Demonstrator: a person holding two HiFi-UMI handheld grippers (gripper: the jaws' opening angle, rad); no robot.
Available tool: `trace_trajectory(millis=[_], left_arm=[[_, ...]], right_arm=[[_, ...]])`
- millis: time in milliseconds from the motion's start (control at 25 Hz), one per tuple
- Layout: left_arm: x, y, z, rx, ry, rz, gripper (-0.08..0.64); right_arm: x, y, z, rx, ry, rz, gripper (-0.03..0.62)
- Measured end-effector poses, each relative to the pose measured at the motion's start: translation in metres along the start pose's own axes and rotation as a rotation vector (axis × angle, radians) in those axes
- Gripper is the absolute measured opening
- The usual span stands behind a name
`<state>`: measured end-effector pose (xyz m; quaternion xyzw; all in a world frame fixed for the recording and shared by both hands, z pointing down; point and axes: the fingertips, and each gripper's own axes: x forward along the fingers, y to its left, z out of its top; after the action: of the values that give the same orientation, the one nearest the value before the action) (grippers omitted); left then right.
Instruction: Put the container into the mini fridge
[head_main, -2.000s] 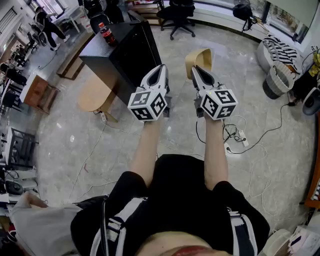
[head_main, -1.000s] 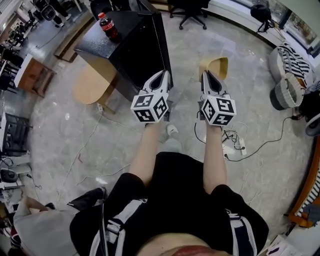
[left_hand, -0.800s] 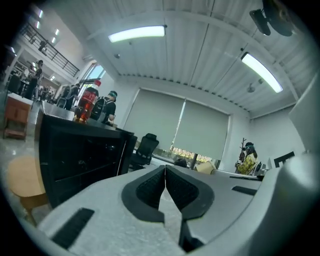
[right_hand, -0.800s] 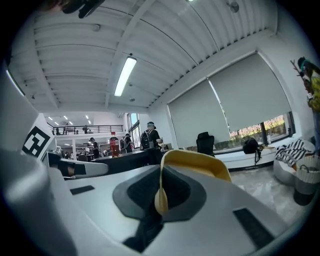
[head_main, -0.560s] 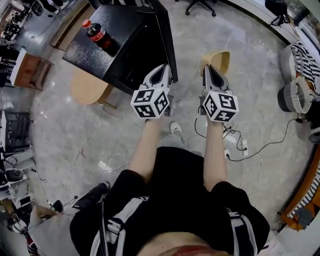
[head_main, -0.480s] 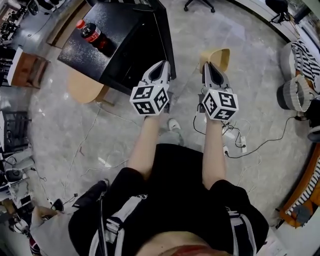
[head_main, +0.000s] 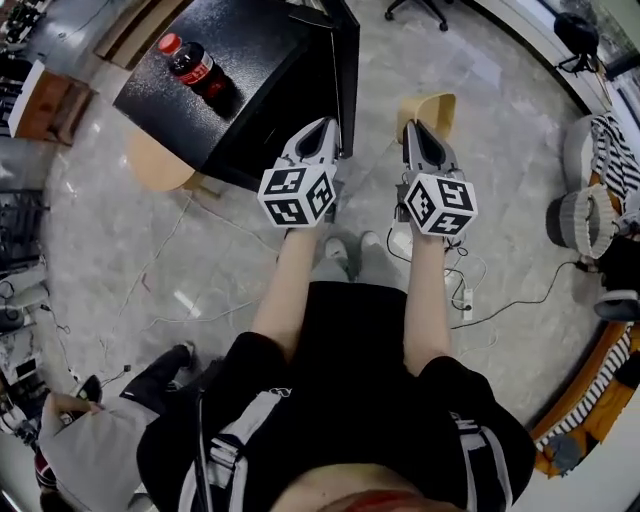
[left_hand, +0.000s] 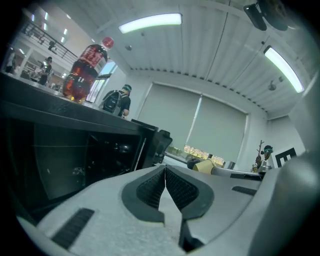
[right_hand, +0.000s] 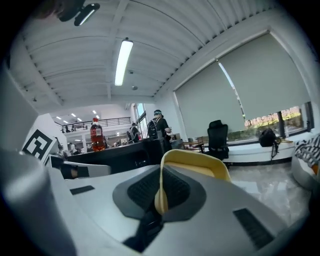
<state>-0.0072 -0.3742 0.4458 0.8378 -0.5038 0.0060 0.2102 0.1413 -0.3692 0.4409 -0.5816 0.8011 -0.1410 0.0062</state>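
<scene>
The black mini fridge (head_main: 225, 55) stands at the upper left, its dark front (head_main: 275, 120) facing me and its door (head_main: 345, 70) swung out edge-on. A cola bottle (head_main: 195, 66) stands on top. My right gripper (head_main: 412, 128) is shut on the rim of a pale yellow container (head_main: 430, 105), held out to the right of the fridge. The right gripper view shows the pads (right_hand: 175, 187) clamped on the container's wall (right_hand: 195, 162). My left gripper (head_main: 322, 125) is shut and empty, just before the fridge front. Its fingers (left_hand: 150, 187) meet with the fridge interior (left_hand: 75, 155) behind.
A round wooden stool (head_main: 158, 165) sits under the fridge's left side. Cables and a power strip (head_main: 465, 298) lie on the marble floor at the right. Striped baskets (head_main: 585, 215) stand at the far right. My feet (head_main: 345, 250) show below the grippers. A seated person (head_main: 85, 445) is at lower left.
The fridge and bottle have drawn nearer and lower in the head view as I walked toward them. Both grippers keep the same pose, the right still holding the container.
</scene>
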Motion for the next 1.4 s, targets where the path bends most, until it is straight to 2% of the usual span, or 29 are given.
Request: trace_trajectory(millis=[120,360,520,800,1200,1320,1400], left_arm=[[-0.008,0.024,0.001,-0.03,-0.015,0.065,0.011],[-0.045,0.067,-0.007,-0.093,-0.052,0.221,0.011],[-0.073,0.087,-0.02,-0.118,-0.053,0.294,0.01],[-0.138,0.123,-0.025,-0.158,-0.11,0.454,0.011],[-0.205,0.153,-0.022,-0.191,-0.196,0.602,0.011],[-0.218,0.159,-0.025,-0.204,-0.21,0.636,0.01],[-0.224,0.16,-0.028,-0.211,-0.213,0.65,0.011]], right_arm=[[0.026,0.034,-0.008,-0.027,0.043,0.107,0.018],[0.058,0.13,-0.033,-0.117,0.134,0.395,0.018],[0.067,0.182,-0.059,-0.177,0.192,0.526,0.018],[0.074,0.246,-0.08,-0.434,0.22,0.701,0.018],[0.09,0.303,-0.124,-0.8,0.284,0.918,0.018],[0.101,0.308,-0.139,-0.935,0.282,0.958,0.018],[0.108,0.309,-0.143,-0.968,0.274,0.939,0.018]])
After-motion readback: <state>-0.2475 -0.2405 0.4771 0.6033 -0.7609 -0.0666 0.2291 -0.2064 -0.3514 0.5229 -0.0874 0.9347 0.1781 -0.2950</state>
